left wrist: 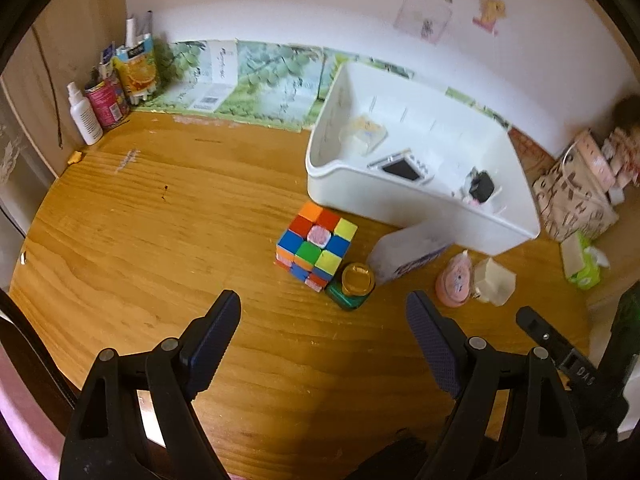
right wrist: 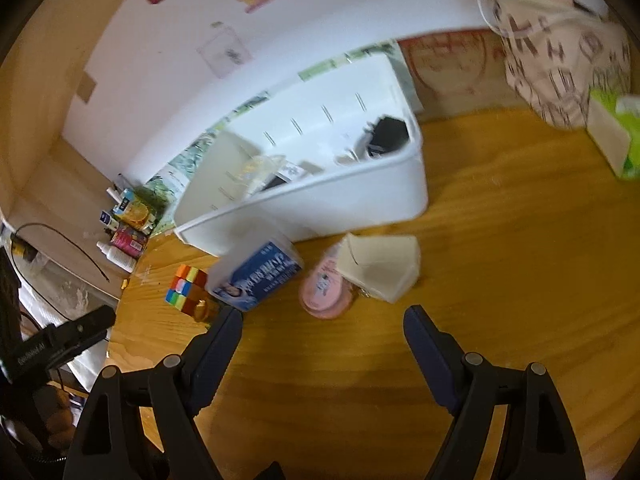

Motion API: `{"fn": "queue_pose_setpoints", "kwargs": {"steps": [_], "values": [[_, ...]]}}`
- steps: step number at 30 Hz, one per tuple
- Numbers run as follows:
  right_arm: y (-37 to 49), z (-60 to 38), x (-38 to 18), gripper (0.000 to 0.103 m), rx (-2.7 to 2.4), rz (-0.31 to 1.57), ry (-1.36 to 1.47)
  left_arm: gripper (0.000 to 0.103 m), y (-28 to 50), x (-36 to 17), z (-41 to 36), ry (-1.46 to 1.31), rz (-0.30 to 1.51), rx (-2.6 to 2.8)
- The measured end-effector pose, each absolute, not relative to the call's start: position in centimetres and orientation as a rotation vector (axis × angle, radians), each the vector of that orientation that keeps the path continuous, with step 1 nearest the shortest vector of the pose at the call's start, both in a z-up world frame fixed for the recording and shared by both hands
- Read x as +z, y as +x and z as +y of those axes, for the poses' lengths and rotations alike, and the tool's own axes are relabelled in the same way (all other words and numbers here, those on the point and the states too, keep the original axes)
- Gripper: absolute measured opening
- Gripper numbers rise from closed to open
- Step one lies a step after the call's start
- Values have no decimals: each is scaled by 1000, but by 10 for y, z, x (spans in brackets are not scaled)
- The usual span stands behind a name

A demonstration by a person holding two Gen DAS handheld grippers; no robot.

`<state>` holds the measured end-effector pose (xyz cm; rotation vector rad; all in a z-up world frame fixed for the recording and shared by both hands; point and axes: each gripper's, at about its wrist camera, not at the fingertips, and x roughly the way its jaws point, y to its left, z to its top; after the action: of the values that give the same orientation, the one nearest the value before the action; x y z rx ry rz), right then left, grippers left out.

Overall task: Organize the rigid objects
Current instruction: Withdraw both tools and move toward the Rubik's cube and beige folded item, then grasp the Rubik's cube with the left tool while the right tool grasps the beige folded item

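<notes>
Bin [left wrist: 400,200], white, upper right of left view, already holds a few bits. Cube [left wrist: 316,246] at centre, green jar [left wrist: 352,286] touching it, both w/ nothing gripping them. Left gripper [left wrist: 324,320] & right gripper [right wrist: 323,330] both spread wide, empty. Prob mid-sort; next: close on cube, lift into bin.

wooden table [left wrist: 140,220] against white wall [left wrist: 280,0].

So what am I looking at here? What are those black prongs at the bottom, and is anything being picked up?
Each picture comes from a camera on a hand-held gripper that a person carries; no robot arm. The black prongs are its two fingers. One view looks along the left hand-held gripper, the other along the right hand-held gripper. Both are open and hold nothing. On the wooden table lie a puzzle cube, a small green jar, a blue-labelled box and a pink container, in front of a white bin already holding some items.
</notes>
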<state>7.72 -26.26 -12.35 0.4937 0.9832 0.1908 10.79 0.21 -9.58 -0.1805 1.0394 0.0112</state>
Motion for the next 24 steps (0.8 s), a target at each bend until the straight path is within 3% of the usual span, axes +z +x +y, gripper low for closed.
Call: {"fn": "queue_pose_setpoints", "kwargs": {"steps": [24], "values": [[91,-294,-165,83,164,1110,699,87,169,-135,-7,-73,1186,95]]}}
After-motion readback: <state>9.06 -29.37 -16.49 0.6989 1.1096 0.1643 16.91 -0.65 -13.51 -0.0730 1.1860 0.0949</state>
